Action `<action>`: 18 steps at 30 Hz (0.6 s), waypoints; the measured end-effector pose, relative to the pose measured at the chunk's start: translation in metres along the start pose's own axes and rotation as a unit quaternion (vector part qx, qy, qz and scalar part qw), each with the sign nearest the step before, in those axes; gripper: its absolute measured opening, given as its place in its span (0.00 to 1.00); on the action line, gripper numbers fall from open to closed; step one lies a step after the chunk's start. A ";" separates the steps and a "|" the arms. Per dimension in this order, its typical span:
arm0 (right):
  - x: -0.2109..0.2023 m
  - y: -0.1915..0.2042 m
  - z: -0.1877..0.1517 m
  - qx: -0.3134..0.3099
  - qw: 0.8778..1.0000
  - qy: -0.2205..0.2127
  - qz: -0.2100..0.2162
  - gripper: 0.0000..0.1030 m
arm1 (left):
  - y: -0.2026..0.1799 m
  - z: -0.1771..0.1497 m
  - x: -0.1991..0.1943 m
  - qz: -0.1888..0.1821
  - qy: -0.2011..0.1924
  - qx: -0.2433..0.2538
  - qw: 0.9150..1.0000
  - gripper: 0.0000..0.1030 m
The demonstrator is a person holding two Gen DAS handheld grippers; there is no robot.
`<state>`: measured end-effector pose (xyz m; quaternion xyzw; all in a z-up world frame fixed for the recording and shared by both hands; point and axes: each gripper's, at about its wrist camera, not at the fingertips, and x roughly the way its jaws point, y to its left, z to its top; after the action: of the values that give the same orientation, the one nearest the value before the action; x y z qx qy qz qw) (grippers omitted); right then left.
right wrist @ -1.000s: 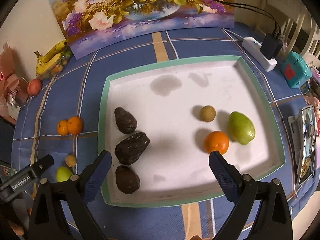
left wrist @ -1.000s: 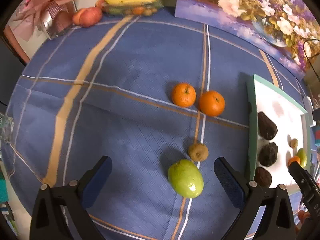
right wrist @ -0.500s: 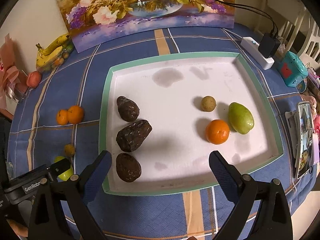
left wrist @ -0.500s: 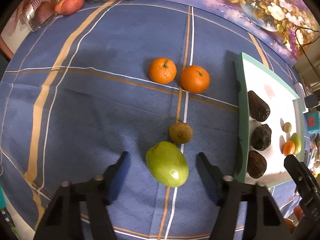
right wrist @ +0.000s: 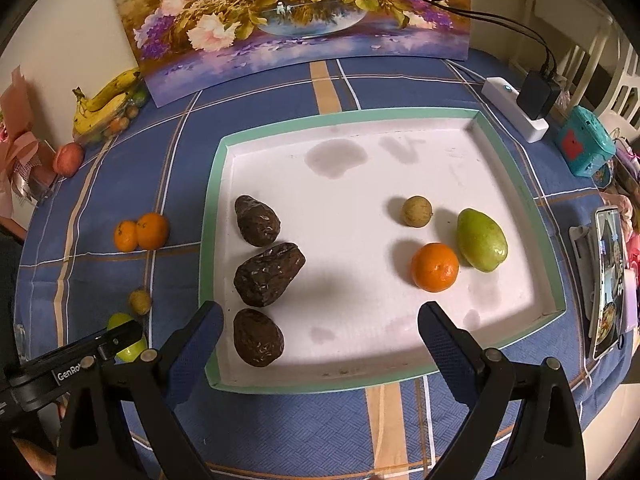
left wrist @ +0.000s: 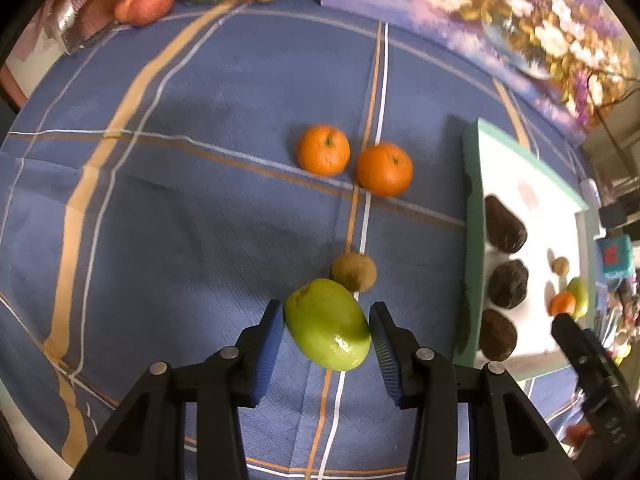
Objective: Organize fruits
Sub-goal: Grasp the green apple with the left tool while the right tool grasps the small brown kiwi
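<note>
My left gripper (left wrist: 326,330) has its blue pads (left wrist: 269,350) closed against both sides of a green mango (left wrist: 327,323) lying on the blue tablecloth. A small brown fruit (left wrist: 354,271) touches the mango's far side. Two oranges (left wrist: 354,159) lie farther off. The white tray with a green rim (right wrist: 216,216) holds three dark avocados (right wrist: 266,274), a small brown fruit (right wrist: 417,211), an orange (right wrist: 435,267) and a green mango (right wrist: 481,239). My right gripper (right wrist: 320,334) is open and empty above the tray's near edge.
A flower painting (right wrist: 296,12) stands at the table's back. Bananas (right wrist: 106,98) and an apple (right wrist: 69,158) lie at the back left. A power strip (right wrist: 516,114), a teal toy (right wrist: 584,146) and a phone (right wrist: 608,280) sit right of the tray.
My left gripper moved forward and down to the green mango and its jaws narrowed onto it. My right gripper moved slightly nearer the tray and stayed open.
</note>
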<state>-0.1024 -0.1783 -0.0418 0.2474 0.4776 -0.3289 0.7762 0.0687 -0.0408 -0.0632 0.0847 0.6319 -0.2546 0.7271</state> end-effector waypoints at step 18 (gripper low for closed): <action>0.013 0.068 -0.003 -0.069 0.996 -0.003 0.058 0.95 | 0.059 0.015 -0.055 0.007 -0.094 -0.099 0.991 0.45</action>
<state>-0.0491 -0.1355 -0.0501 0.2190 0.4818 -0.2504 0.8106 0.1066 0.0176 -0.0197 -0.0080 0.5823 -0.1926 0.7897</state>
